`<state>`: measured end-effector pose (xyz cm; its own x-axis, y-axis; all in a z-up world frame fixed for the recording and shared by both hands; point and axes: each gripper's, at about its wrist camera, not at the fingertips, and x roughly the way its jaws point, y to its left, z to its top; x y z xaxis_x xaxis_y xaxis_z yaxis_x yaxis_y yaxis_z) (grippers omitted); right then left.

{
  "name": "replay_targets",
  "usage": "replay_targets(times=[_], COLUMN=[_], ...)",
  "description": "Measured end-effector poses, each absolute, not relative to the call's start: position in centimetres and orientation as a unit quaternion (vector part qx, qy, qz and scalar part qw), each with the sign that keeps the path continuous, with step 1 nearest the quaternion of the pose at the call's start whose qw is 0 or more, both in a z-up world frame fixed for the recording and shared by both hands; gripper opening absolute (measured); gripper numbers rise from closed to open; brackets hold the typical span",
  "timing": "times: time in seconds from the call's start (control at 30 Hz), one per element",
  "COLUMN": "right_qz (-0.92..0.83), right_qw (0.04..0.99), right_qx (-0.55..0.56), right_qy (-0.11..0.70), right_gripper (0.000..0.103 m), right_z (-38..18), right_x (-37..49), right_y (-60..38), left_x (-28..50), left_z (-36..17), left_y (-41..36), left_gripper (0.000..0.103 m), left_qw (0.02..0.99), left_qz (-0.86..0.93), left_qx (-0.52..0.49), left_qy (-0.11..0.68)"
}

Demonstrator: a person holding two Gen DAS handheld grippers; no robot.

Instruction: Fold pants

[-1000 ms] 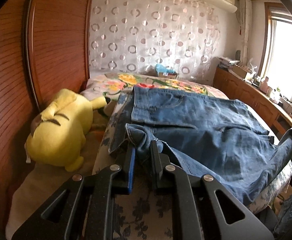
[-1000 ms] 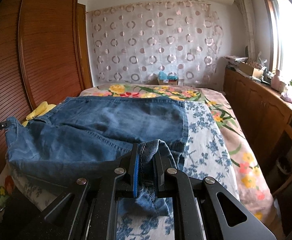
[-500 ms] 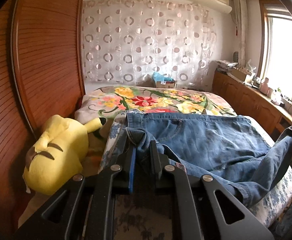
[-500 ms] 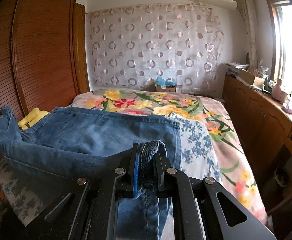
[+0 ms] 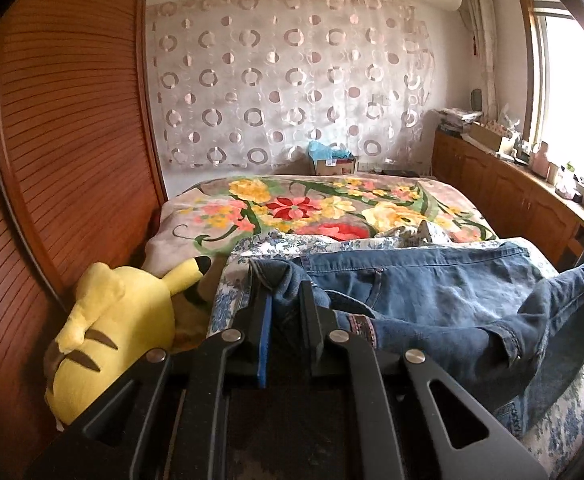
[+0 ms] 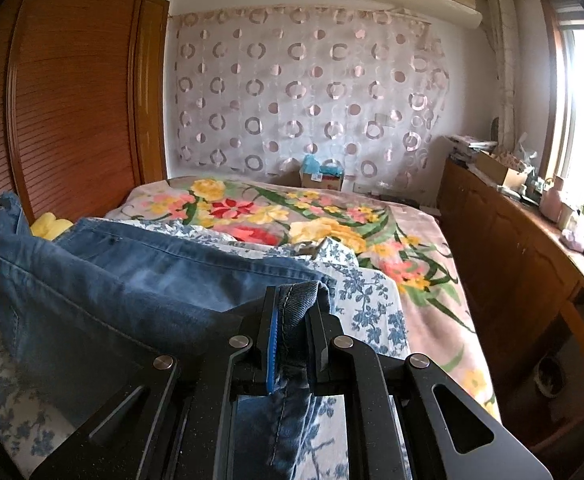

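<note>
Between both pairs of tongs, the jeans [image 5: 432, 300] are hanging over the bed [image 6: 424, 312]: the left tongs [image 5: 285, 300] and right tongs [image 6: 292, 312] are each pinching denim tight. Bunched fabric is probably hiding layers, so one could slip free.

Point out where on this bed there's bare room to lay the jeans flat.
Free: the floral blanket from beyond the jeans up to the cardboard box, and its strip along the wooden cabinets. Crowded: the wardrobe side, where the yellow plush toy lies.
</note>
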<state>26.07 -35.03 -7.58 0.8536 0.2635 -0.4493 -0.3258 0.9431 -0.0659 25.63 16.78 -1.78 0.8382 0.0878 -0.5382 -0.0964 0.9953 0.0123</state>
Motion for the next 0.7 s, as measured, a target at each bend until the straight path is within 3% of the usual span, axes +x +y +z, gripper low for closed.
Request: replay_targets(times=[0.7], right_qz=[0.138], right_qw=[0.958], right_qx=[-0.093], right_qy=[0.232], right_gripper=[0.01], right_z=[-6.7], right_x=[33.2], right_y=[-33.3], left_x=[34.7], left_z=[-3.6], left_y=[17.1], left_gripper=[0.013], left_qw=[0.949], left_qz=[0.046], left_qx=[0.01], left_qy=[0.312])
